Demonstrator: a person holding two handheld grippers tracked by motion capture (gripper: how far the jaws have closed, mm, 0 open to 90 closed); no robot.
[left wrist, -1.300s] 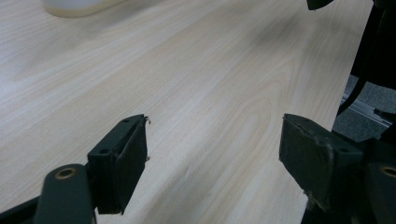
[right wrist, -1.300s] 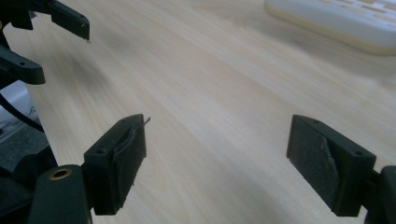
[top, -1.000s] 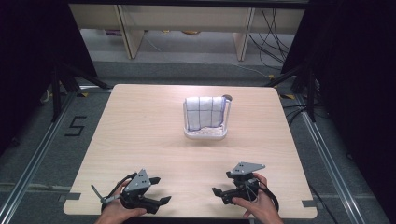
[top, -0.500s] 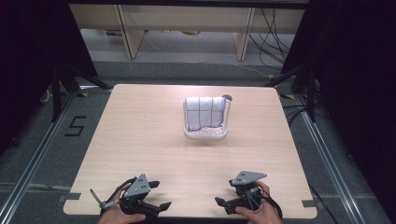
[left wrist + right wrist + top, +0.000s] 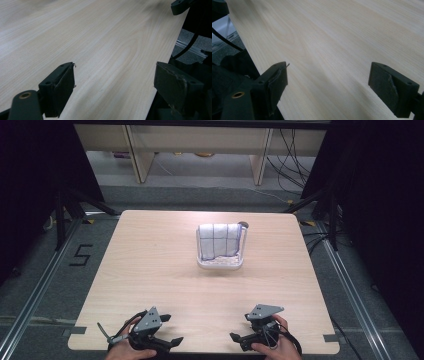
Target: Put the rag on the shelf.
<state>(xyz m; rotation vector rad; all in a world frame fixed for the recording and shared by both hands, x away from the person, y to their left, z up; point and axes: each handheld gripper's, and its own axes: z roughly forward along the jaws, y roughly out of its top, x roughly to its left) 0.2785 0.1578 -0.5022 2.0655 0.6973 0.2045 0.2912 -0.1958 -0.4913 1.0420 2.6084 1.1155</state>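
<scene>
While both grippers sit at near worktop (image 5: pixel 150 270) edge, left gripper (image 5: pixel 170 342) and right gripper (image 5: pixel 235 338) fingers wide open, empty. Folded cloth (image 5: pixel 218 241) in white tray (image 5: pixel 220 264), well apart, mid-worktop. Likely idle step; next: reach forward to cloth.

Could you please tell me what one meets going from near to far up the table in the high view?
The two tongs, left and right, side by side at the near edge → bare table → white basket holding a folded checked cloth.
</scene>
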